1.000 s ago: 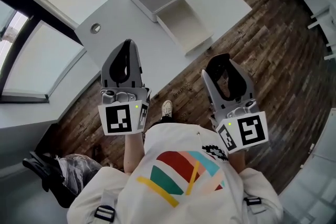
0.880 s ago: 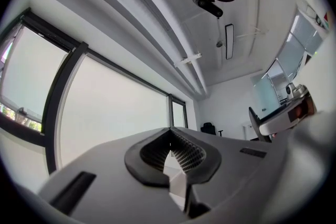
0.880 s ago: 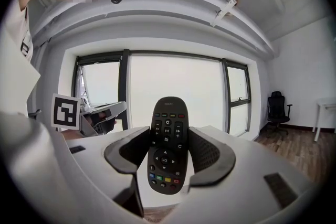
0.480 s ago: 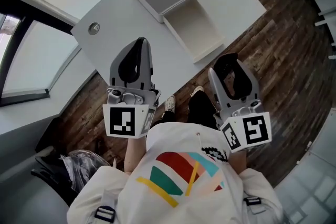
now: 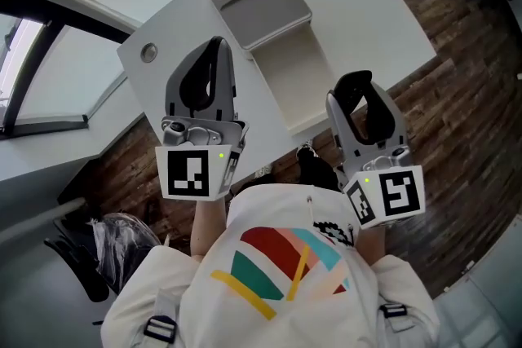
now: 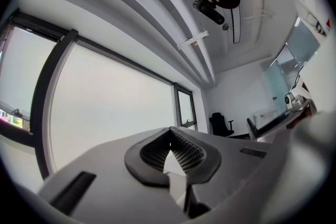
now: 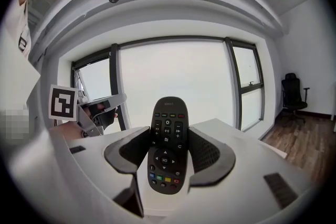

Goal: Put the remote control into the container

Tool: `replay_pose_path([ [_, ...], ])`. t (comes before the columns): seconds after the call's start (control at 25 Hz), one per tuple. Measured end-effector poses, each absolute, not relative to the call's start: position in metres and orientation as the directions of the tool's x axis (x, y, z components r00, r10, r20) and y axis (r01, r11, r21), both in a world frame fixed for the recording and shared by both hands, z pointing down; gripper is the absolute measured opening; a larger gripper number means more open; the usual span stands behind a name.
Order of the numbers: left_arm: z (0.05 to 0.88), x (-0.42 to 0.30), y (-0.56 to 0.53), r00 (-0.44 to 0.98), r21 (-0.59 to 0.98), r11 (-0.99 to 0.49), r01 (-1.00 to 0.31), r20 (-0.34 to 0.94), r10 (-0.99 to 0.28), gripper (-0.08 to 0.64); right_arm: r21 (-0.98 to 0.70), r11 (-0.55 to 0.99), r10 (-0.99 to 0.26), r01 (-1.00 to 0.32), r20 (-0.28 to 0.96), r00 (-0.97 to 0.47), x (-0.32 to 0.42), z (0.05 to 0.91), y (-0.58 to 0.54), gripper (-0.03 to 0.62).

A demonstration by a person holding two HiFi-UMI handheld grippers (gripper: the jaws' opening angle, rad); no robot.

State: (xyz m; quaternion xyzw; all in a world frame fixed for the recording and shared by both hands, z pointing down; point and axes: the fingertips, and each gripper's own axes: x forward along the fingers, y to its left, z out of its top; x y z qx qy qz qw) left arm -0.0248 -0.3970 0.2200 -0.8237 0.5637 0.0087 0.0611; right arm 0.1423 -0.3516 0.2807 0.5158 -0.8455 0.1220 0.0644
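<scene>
right tongs (image 7: 168, 136) clamped the remote control (image 7: 168, 157); left tongs (image 6: 169, 136) were together, empty; container (image 5: 289, 81) lay at the surface's (image 5: 179, 20) edge.

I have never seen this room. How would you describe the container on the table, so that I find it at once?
Look at the white table ahead of the person. Near its closest edge lies the container, a shallow open rectangular box, pale and empty inside. It adjoins a grey lid-like piece with two round hollows, unlike the small round fitting farther left.
</scene>
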Motion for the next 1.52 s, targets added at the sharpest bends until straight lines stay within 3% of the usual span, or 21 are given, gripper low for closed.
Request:
replay_pose_path([
  [0.36, 0.223, 0.006, -0.427, 0.273, -0.134, -0.265, -0.955, -0.037, -0.961, 0.006, -0.21, 0.539, -0.772, -0.816, 0.263, -0.578, 0.163, 0.292, -0.391, 0.236],
  [0.64, 0.252, 0.014, -0.436, 0.293, -0.075, -0.293, -0.953, 0.014, -0.956, 0.006, -0.226, 0.583, -0.716, -0.78, 0.311, -0.625, 0.142, 0.312, -0.407, 0.236],
  [0.96, 0.276, -0.004, -0.448, 0.303, 0.002, -0.303, -0.953, 0.072, -0.95, 0.006, -0.166, 0.604, -0.682, -0.779, 0.398, -0.613, 0.114, 0.327, -0.417, 0.236],
  [1.28, 0.286, -0.031, -0.453, 0.275, -0.017, -0.277, -0.961, 0.078, -0.958, 0.006, -0.16, 0.576, -0.653, -0.802, 0.501, -0.568, 0.111, 0.364, -0.425, 0.236],
  [1.52, 0.315, -0.03, -0.458, 0.304, -0.029, -0.313, -0.949, 0.159, -0.939, 0.006, -0.148, 0.566, -0.626, -0.811, 0.563, -0.54, 0.104, 0.393, -0.425, 0.236],
])
